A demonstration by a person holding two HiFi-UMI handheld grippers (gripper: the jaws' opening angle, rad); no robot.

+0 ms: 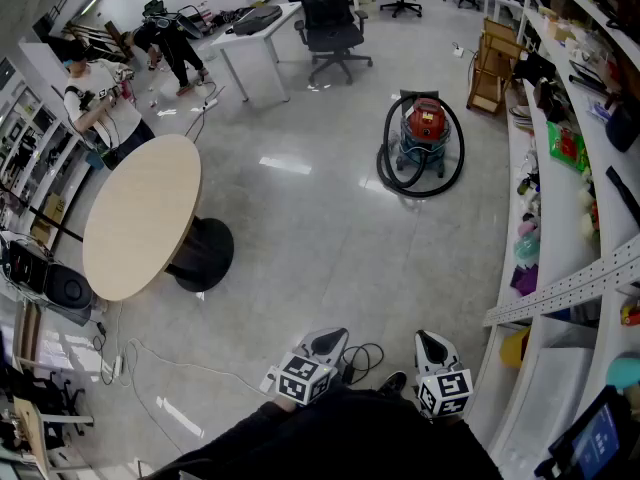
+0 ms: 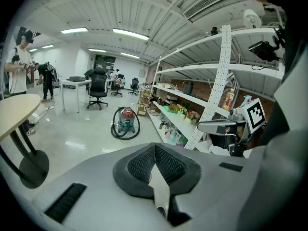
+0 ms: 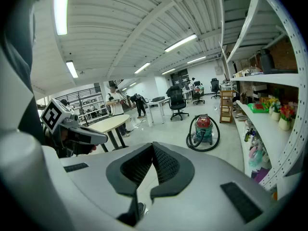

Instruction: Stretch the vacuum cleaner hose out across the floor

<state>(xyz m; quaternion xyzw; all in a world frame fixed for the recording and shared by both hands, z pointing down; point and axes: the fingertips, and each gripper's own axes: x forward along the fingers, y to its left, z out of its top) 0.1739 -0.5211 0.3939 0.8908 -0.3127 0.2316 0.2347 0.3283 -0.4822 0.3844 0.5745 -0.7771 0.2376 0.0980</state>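
A red and teal vacuum cleaner [image 1: 425,133] stands on the grey floor far ahead, near the shelving. Its black hose [image 1: 392,173] lies coiled in a loop around its base. The vacuum cleaner [image 2: 126,121] also shows small and distant in the left gripper view, and the same vacuum cleaner [image 3: 204,129] in the right gripper view. My left gripper [image 1: 332,344] and right gripper [image 1: 431,346] are held close to my body at the bottom of the head view, both shut with nothing between the jaws. The left gripper [image 2: 154,148] and right gripper [image 3: 153,147] point toward the vacuum.
A round beige table [image 1: 140,218] on a black pedestal stands to the left. White shelving [image 1: 560,228] loaded with items runs along the right. An office chair [image 1: 333,23] and a white desk [image 1: 262,43] stand beyond. People stand at the far left. Cables [image 1: 150,368] trail on the floor.
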